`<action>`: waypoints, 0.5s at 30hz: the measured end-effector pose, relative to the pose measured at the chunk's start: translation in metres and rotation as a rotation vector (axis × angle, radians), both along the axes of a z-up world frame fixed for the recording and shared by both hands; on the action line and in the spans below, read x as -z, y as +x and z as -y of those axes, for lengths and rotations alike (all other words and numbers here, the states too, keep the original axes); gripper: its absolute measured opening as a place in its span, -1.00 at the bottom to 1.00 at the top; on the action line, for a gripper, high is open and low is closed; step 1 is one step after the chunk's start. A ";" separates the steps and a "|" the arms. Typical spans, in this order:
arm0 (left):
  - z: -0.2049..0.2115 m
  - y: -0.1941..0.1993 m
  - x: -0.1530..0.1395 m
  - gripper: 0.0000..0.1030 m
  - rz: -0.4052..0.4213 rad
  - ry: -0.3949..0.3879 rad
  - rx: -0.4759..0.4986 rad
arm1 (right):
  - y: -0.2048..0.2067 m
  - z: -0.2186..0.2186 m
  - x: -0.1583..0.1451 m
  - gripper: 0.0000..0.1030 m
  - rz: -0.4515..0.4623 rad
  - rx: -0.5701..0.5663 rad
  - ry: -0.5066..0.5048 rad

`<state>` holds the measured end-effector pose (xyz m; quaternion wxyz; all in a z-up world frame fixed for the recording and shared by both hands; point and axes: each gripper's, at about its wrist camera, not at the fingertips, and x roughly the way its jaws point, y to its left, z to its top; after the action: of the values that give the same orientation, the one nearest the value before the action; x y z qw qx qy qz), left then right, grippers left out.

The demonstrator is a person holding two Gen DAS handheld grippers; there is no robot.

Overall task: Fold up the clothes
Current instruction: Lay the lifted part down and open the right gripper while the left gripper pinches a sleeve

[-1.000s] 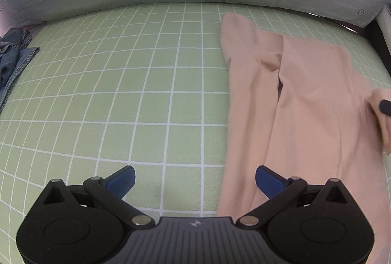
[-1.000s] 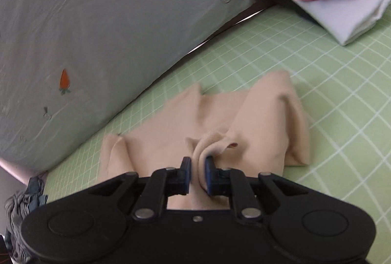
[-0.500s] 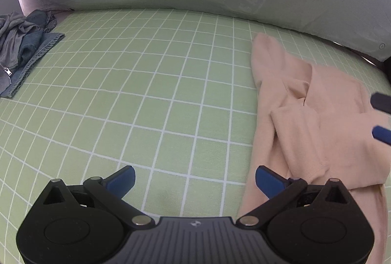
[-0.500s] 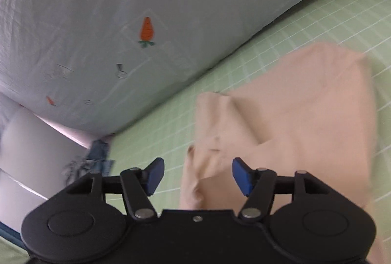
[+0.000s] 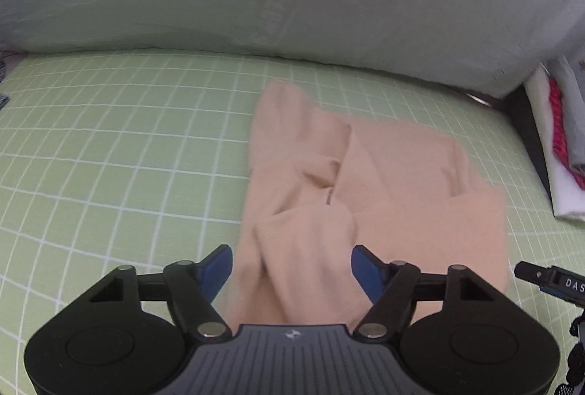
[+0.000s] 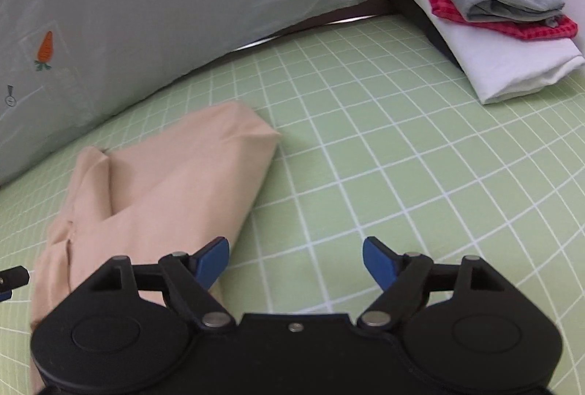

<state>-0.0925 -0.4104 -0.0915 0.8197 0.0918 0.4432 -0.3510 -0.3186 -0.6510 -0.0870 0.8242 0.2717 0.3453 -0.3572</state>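
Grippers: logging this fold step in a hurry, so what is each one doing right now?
Left gripper: open, jaws just closing in, peach garment between them, not pinched.
Right gripper: open, jaws just opened, holding nothing.

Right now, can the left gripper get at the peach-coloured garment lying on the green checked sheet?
Probably yes. The left gripper is open, and the peach-coloured garment lies partly folded directly under and ahead of it on the green checked sheet, with nothing on top of it or in the way.
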 end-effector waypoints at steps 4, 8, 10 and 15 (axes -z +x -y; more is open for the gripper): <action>0.024 -0.010 0.013 0.31 0.023 0.108 0.084 | -0.008 0.003 0.014 0.58 -0.012 0.025 0.043; 0.022 -0.008 0.015 -0.34 0.025 0.102 0.100 | -0.005 -0.004 0.017 0.60 -0.024 0.020 0.028; 0.021 -0.004 0.012 -0.71 0.036 0.083 0.098 | -0.004 -0.007 0.018 0.62 -0.031 0.015 0.017; 0.008 0.002 -0.014 -0.81 0.077 0.002 0.033 | 0.001 -0.011 0.019 0.66 -0.065 -0.007 -0.009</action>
<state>-0.0909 -0.4186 -0.0775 0.8302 0.1136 0.4099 -0.3602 -0.3179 -0.6399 -0.1061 0.8150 0.2551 0.3713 -0.3644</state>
